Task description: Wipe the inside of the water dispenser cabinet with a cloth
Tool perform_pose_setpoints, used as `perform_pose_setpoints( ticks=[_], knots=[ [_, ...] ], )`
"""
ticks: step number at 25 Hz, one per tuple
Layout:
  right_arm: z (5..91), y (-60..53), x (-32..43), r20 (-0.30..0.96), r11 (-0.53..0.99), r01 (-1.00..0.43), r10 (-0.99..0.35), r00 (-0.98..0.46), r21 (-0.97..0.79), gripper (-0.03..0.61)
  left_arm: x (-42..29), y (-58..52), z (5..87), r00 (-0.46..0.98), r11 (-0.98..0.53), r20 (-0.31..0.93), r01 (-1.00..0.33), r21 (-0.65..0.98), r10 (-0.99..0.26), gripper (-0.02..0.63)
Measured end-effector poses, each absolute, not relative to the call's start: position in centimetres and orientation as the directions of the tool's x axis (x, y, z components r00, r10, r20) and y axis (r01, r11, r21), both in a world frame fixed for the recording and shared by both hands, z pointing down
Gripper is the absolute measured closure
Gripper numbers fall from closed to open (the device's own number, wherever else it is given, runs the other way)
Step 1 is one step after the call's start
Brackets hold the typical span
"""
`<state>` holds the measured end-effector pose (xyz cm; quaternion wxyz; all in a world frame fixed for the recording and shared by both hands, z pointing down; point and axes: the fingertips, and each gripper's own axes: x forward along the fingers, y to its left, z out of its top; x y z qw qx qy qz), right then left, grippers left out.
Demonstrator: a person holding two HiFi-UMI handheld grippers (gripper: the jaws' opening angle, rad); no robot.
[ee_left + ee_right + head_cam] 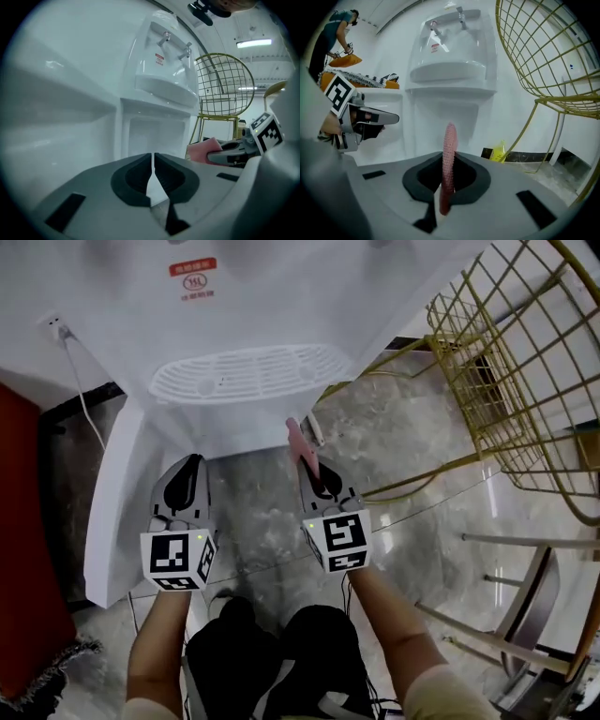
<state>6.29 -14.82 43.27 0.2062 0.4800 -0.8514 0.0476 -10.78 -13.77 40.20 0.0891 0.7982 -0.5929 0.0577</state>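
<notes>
So, the pink cloth (296,439) is clamped edge-on in the right hand-held gripper (314,474). In the right gripper view the jaws are pressed onto its lower end, and the rest sticks up as a thin nubbly strip. It's held out just in front of the white water dispenser (281,296), below the slotted drip tray (248,373), and it's pointed at the open cabinet (440,119) in the dispenser's lower half. From what can be made out, the cloth is outside the cabinet and not touching any wall.

The left hand-held gripper (194,462) is held just beside the right one at about the same height. Its jaws are closed to a hairline slit with nothing caught between them. In the left gripper view the pale, boxy inside of the cabinet can be seen straight ahead. The cloth and the other gripper are off to the right of that view.

The cabinet door (112,512) is swung open on the left side, and it's seen as a long white panel running down toward the floor (412,446), which is grey marble.

Other stuff around:
- A gold wire chair (525,362) is parked just right of the dispenser.
- A small yellow bottle (499,151) is seen on the floor by the wall, behind the chair's legs.
</notes>
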Motion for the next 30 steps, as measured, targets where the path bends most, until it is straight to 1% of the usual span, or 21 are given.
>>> perform_pose_setpoints(
  ticks=[5, 9, 14, 19, 22, 24, 27, 30],
  knots=[
    [44.4, -17.1, 6.1, 0.320, 0.519, -0.841, -0.831, -0.454, 0.154, 0.552, -11.0, -15.7, 41.3, 0.282, -0.278, 0.126, -0.959, 0.045, -0.951, 0.583],
    [43.6, -18.9, 6.4, 0.255, 0.481, -0.864, -0.863, -0.436, 0.148, 0.552, -11.0, -16.7, 41.1, 0.262, -0.261, 0.084, -0.965, 0.022, -0.962, 0.583],
    [42.4, -21.0, 6.5, 0.210, 0.444, -0.886, -0.886, -0.413, 0.132, 0.552, -10.6, -17.8, 40.0, 0.264, -0.265, 0.037, -0.964, -0.018, -0.964, 0.583],
    [41.8, -23.6, 6.8, 0.185, 0.367, -0.925, -0.920, -0.345, 0.103, 0.552, -10.8, -18.8, 39.6, 0.242, -0.242, 0.008, -0.970, -0.031, -0.970, 0.583],
    [41.1, -24.7, 6.4, 0.146, 0.320, -0.946, -0.940, -0.308, 0.062, 0.552, -10.9, -19.2, 39.7, 0.238, -0.237, 0.001, -0.970, -0.061, -0.971, 0.583],
    [41.2, -25.2, 5.9, 0.135, 0.300, -0.954, -0.946, -0.295, 0.022, 0.552, -11.2, -19.4, 39.8, 0.224, -0.224, -0.001, -0.973, -0.053, -0.975, 0.583],
    [41.2, -25.8, 5.2, 0.124, 0.294, -0.955, -0.947, -0.295, -0.024, 0.552, -11.4, -19.4, 39.7, 0.210, -0.210, -0.013, -0.977, -0.026, -0.978, 0.583],
    [40.9, -25.9, 4.9, 0.105, 0.315, -0.949, -0.943, -0.316, -0.026, 0.552, -11.3, -18.8, 39.6, 0.226, -0.226, -0.016, -0.974, -0.009, -0.974, 0.583]
  ],
)
